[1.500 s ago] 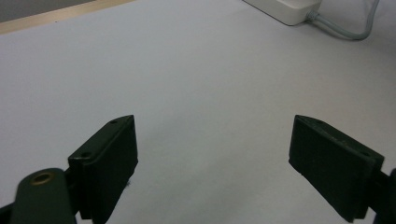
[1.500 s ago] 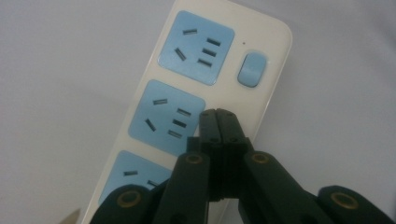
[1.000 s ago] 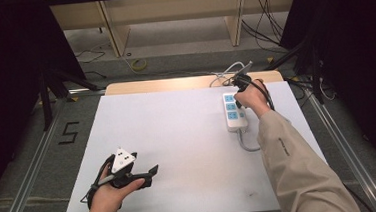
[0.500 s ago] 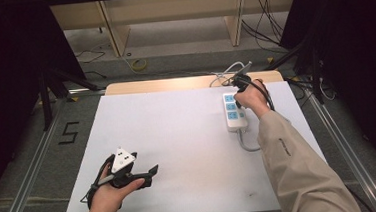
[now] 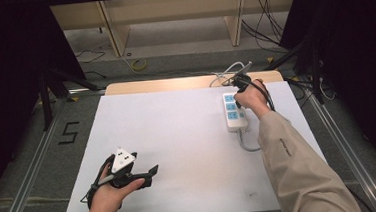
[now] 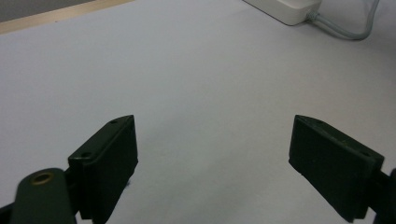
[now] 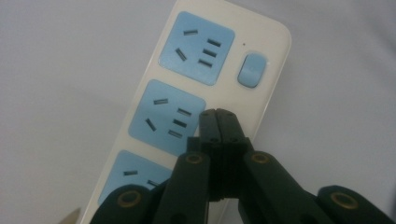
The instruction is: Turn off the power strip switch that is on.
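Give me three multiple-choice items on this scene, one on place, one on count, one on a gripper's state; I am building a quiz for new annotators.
1. Where on the white table does the power strip lie?
A. near the person's left hand
B. on the right side, toward the far edge
C. at the centre

2. How many blue socket panels does the power strip show in the right gripper view?
A. one
B. three
C. five

3. How do the left gripper jaws stand?
A. wide apart with nothing between them
B. shut on a cable
C. shut on the power strip

Answers:
1 B: the high view shows it at the table's right, close to the far edge, under the right gripper.
2 B: three blue panels run along the strip, beside one blue switch.
3 A: the left gripper view shows bare table between the two jaws.
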`<state>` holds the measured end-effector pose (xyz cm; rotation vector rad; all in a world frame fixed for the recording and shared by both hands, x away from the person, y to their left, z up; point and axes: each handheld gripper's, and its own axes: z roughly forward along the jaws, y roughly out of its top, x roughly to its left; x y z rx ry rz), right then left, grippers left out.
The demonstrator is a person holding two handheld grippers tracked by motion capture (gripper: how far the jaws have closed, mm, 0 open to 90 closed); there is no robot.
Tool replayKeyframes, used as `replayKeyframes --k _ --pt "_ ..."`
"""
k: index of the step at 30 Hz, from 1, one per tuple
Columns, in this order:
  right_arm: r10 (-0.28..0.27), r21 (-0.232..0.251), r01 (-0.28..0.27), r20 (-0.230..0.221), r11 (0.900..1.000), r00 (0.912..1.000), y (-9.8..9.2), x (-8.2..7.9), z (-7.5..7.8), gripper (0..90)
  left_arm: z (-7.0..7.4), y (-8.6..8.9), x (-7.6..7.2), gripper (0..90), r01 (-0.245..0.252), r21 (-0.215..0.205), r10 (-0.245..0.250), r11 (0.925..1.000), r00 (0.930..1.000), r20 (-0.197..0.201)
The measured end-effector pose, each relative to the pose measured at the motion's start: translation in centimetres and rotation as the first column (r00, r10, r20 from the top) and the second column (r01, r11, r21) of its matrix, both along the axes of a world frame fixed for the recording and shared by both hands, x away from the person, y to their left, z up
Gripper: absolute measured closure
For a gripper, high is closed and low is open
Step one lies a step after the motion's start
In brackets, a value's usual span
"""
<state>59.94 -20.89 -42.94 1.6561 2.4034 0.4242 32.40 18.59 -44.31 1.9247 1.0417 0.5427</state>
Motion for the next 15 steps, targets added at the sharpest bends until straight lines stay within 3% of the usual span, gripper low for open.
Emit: replayKeyframes --k 15 --pt "0.001 -0.002 -0.001 0.004 1.0 1.0 0.05 -0.05 0.0 90.0 -0.01 -0.01 0.0 14.9 -0.001 -0.001 0.001 1.0 1.0 0.001"
